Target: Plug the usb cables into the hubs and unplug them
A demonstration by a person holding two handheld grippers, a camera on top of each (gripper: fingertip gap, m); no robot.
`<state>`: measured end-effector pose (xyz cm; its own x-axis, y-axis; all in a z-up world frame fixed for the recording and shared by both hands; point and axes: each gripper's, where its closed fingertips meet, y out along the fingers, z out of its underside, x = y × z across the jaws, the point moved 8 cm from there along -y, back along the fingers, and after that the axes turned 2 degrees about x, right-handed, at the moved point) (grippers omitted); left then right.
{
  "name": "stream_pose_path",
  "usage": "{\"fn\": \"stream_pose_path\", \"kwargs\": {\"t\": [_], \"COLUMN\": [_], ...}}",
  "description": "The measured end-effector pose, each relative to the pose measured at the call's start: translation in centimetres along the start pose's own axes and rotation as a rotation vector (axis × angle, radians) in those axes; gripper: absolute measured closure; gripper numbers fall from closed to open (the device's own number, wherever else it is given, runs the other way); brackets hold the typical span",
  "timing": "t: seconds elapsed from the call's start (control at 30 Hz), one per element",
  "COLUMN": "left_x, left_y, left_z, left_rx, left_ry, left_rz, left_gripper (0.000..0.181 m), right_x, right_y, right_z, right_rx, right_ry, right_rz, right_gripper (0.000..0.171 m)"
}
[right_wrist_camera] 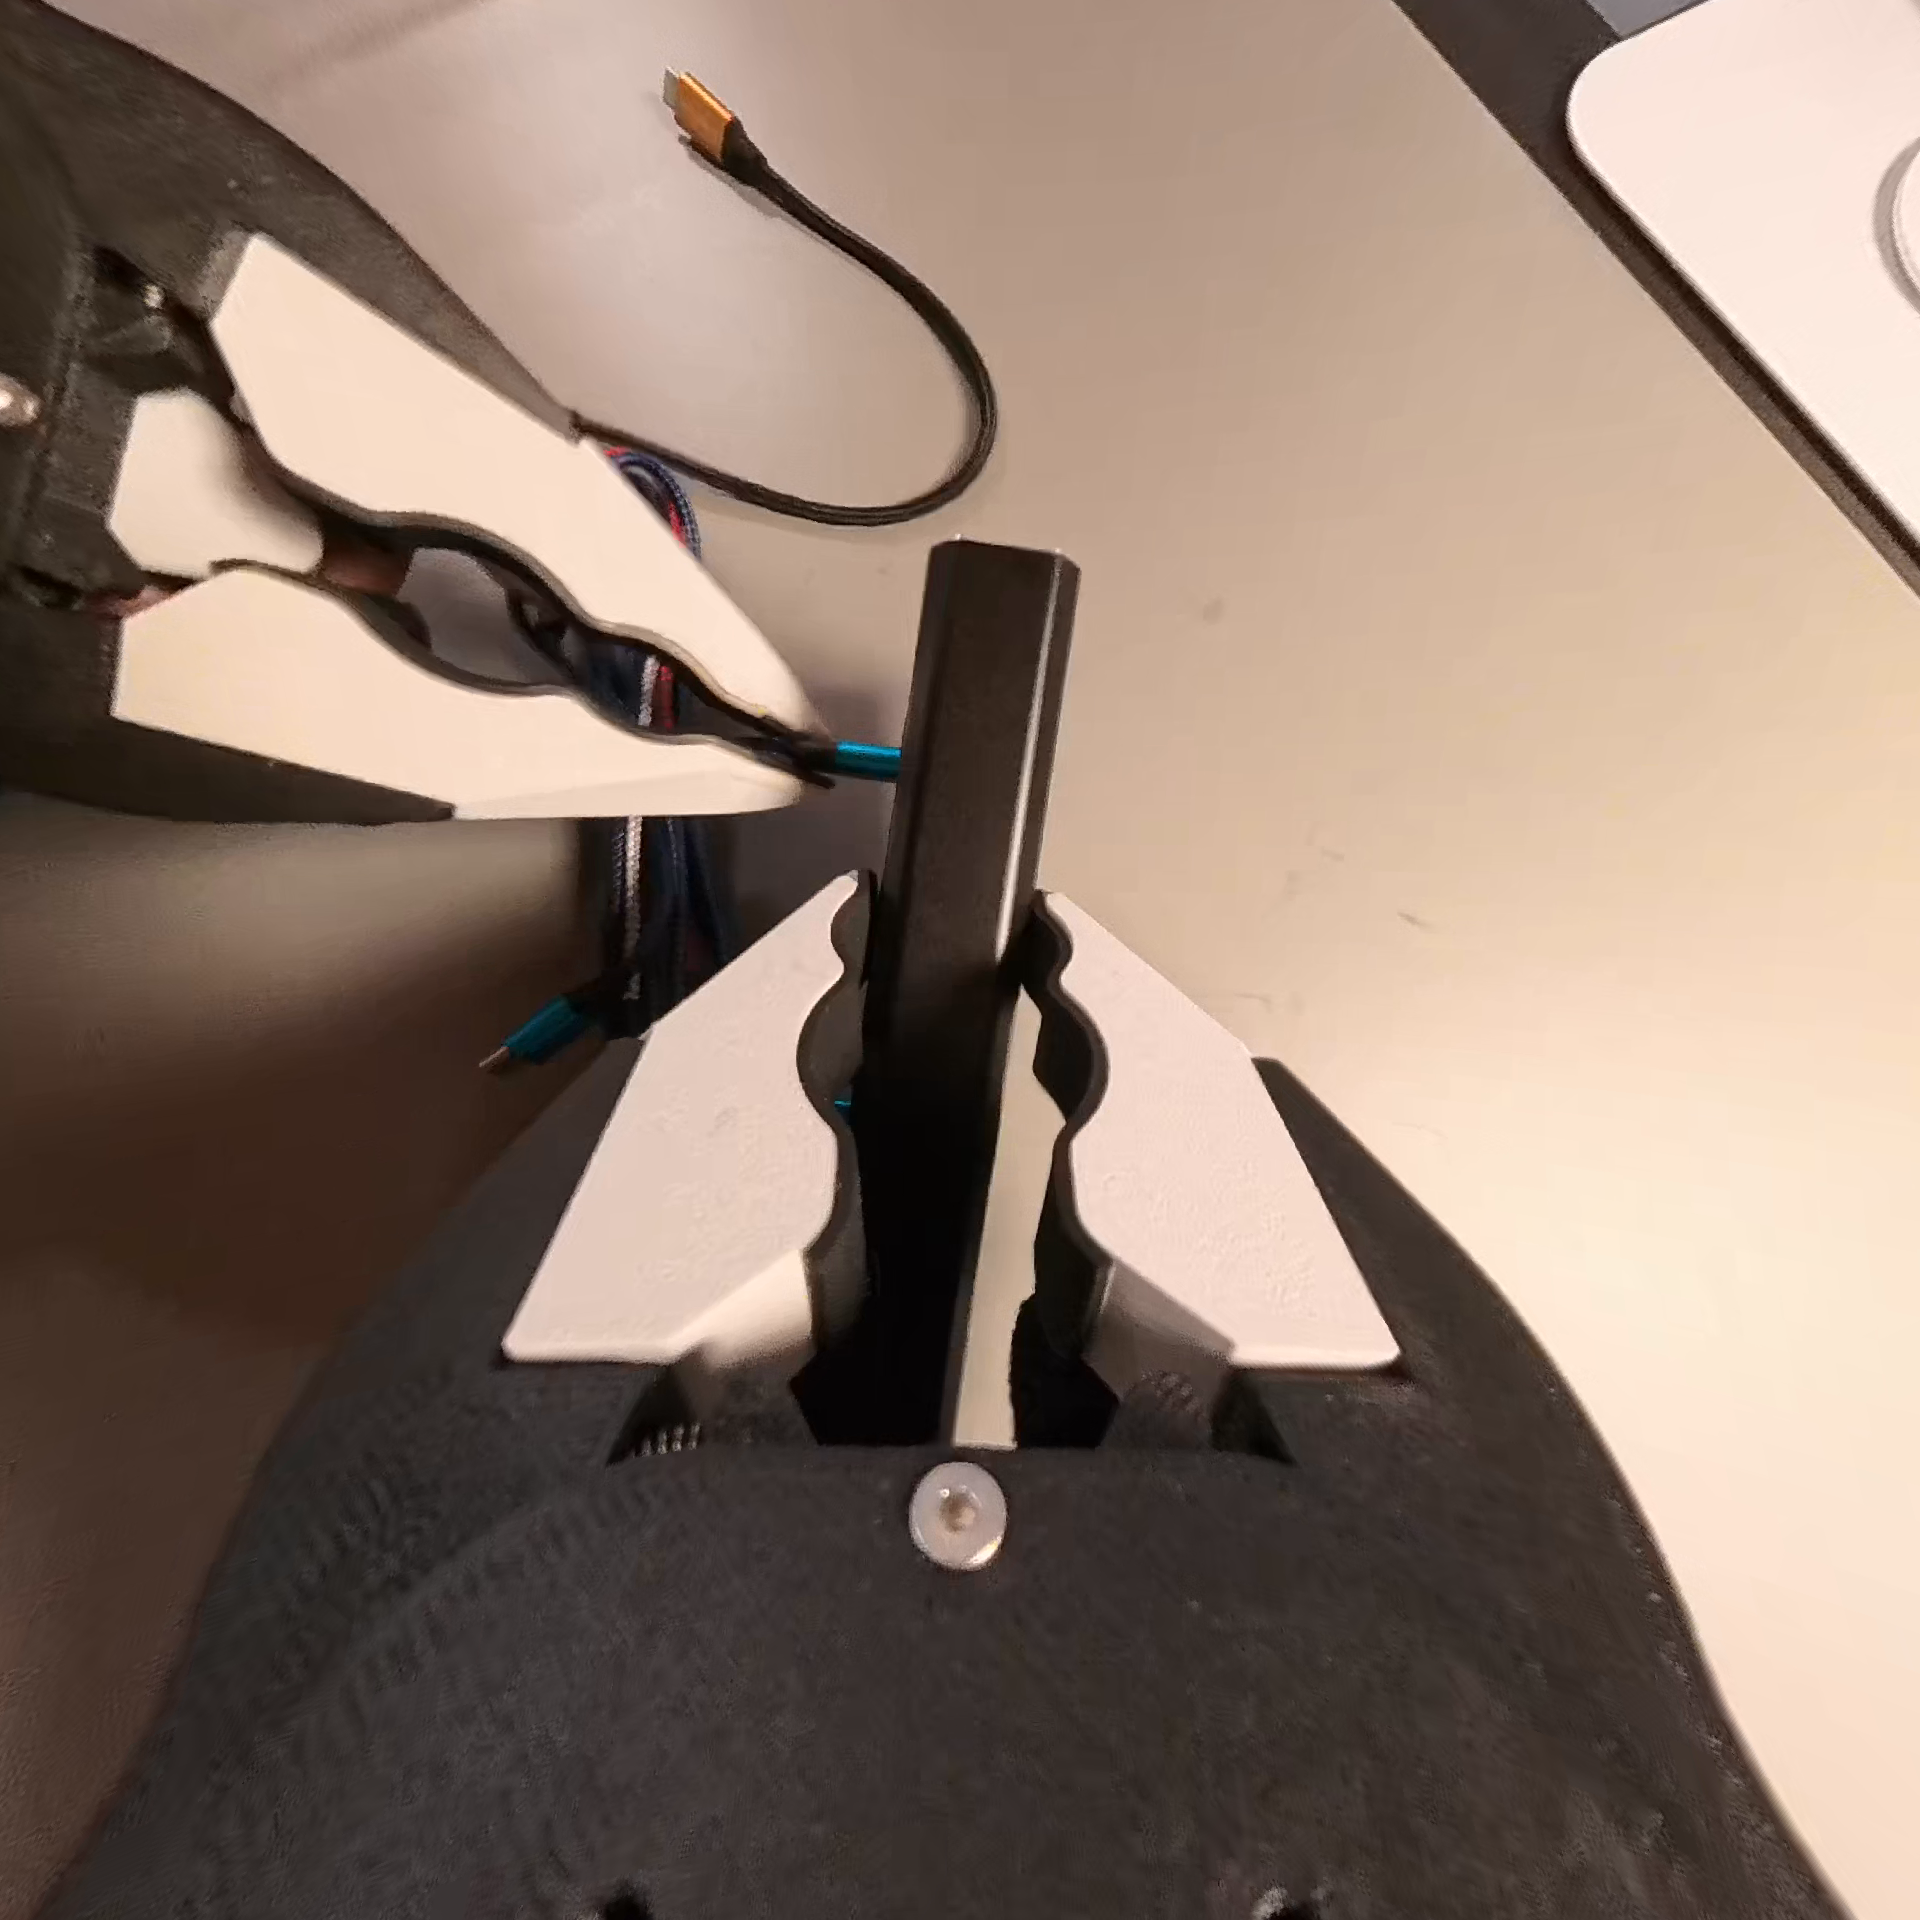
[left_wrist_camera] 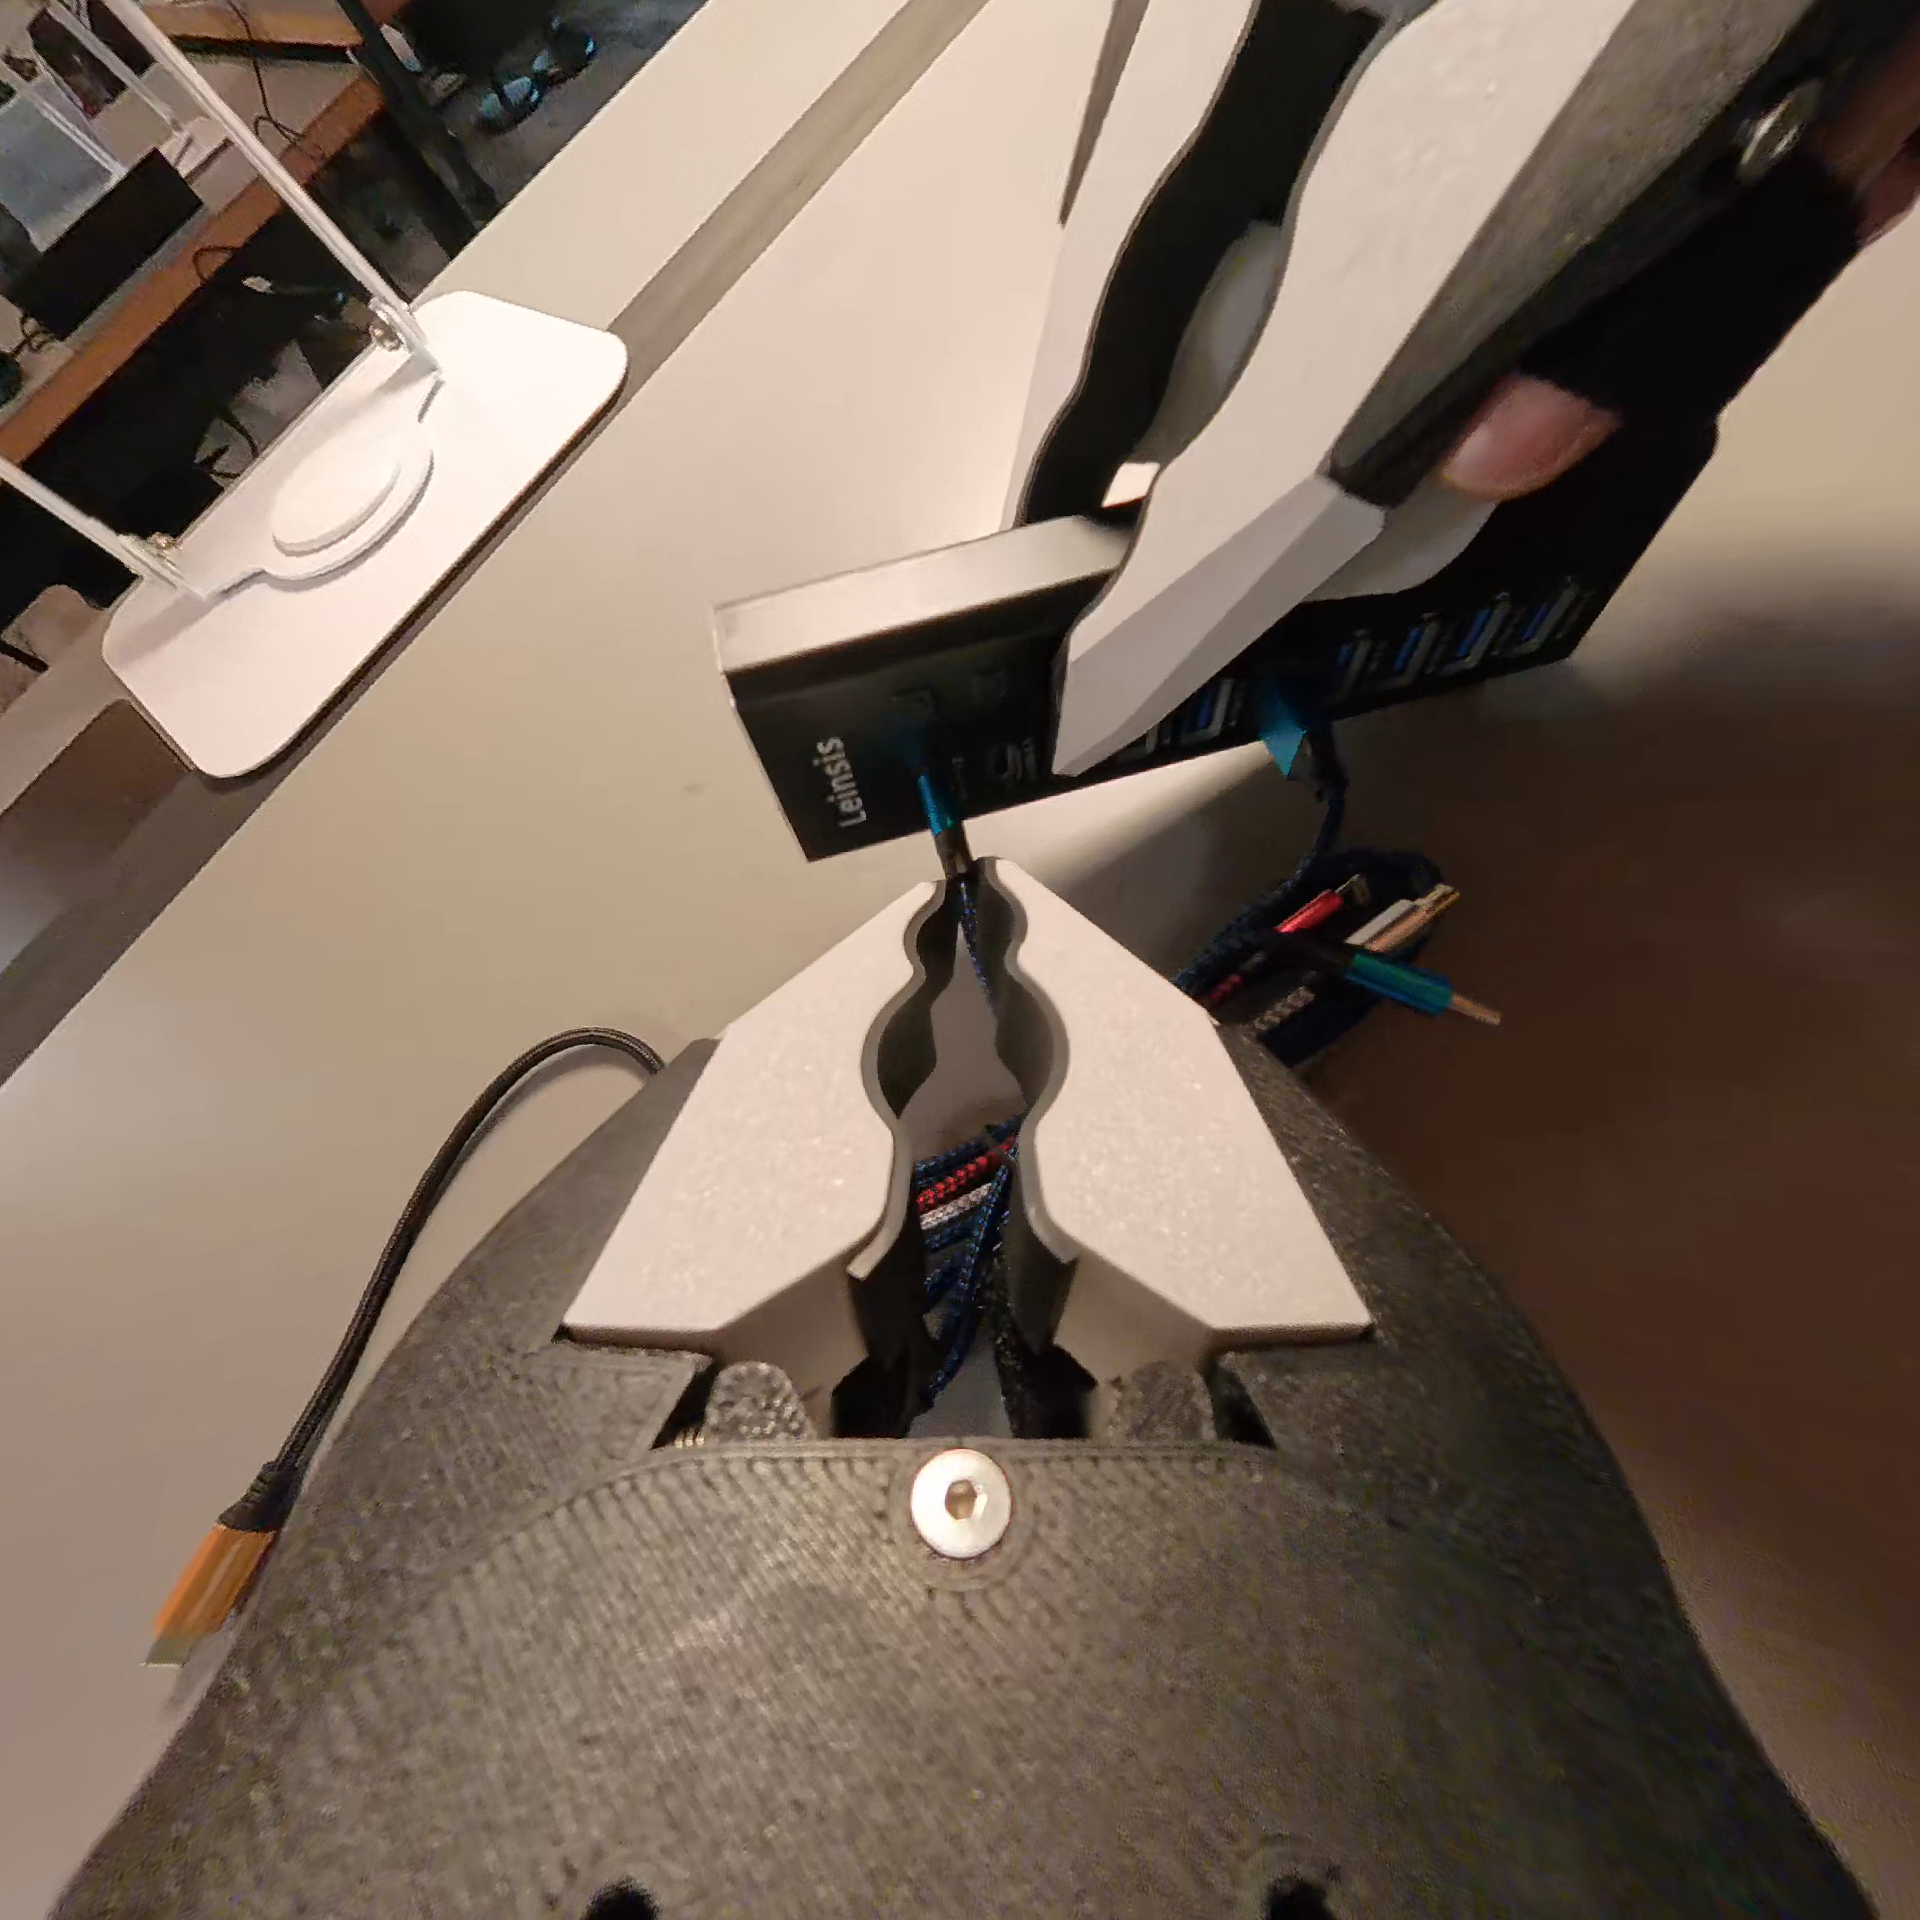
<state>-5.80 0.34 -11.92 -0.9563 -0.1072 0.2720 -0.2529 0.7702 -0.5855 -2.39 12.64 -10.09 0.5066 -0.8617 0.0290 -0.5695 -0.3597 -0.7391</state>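
1. Right gripper (right_wrist_camera: 945,914): fingers clamped on the black hub (right_wrist_camera: 971,790), gripping its two broad faces. The hub is held on edge, raised off the table (right_wrist_camera: 1351,623).
2. Left gripper (left_wrist_camera: 966,883): fingertips pinched together on the blue braided cable (left_wrist_camera: 977,956), just behind its blue plug (left_wrist_camera: 935,805).
3. Blue plug: seated in a port on the hub's face, near the hub's free end.
4. A second blue plug (left_wrist_camera: 1288,738) sits in a port farther along the hub, past the right gripper's finger.
5. Spare cables (left_wrist_camera: 1351,956) with red, silver and green plugs lie bundled on the table below the hub.
6. A black cable (right_wrist_camera: 914,343) with an orange plug (right_wrist_camera: 707,114) lies loose on the table, apart from the hub.
7. A white stand (left_wrist_camera: 416,499) rests at the table's far edge.
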Motion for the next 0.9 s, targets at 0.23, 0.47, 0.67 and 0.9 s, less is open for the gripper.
{"fn": "stream_pose_path", "kwargs": {"t": [0.23, 0.47, 0.67, 0.9], "left_x": [-0.3, 0.0, -1.9, -4.0], "left_y": [0.3, -0.6, -2.1, -1.7], "left_z": [0.1, -0.5, -0.6, -0.1], "left_rx": [-0.004, -0.066, -0.14, -0.119], "left_ry": [0.042, 0.18, 0.317, 0.494], "left_rz": [0.018, 0.067, 0.353, 0.39], "left_gripper": [0.174, 0.168, 0.156, 0.153], "right_x": [0.1, -0.9, -0.7, 0.4], "right_y": [0.0, 0.6, 0.5, 0.8], "right_z": [0.1, 0.8, 1.2, 1.3], "right_rx": [0.015, 0.043, 0.091, 0.114], "right_ry": [-0.094, -0.019, -0.036, -0.079], "right_rz": [0.037, 0.005, -0.029, -0.082], "right_gripper": [0.144, 0.144, 0.143, 0.143]}}
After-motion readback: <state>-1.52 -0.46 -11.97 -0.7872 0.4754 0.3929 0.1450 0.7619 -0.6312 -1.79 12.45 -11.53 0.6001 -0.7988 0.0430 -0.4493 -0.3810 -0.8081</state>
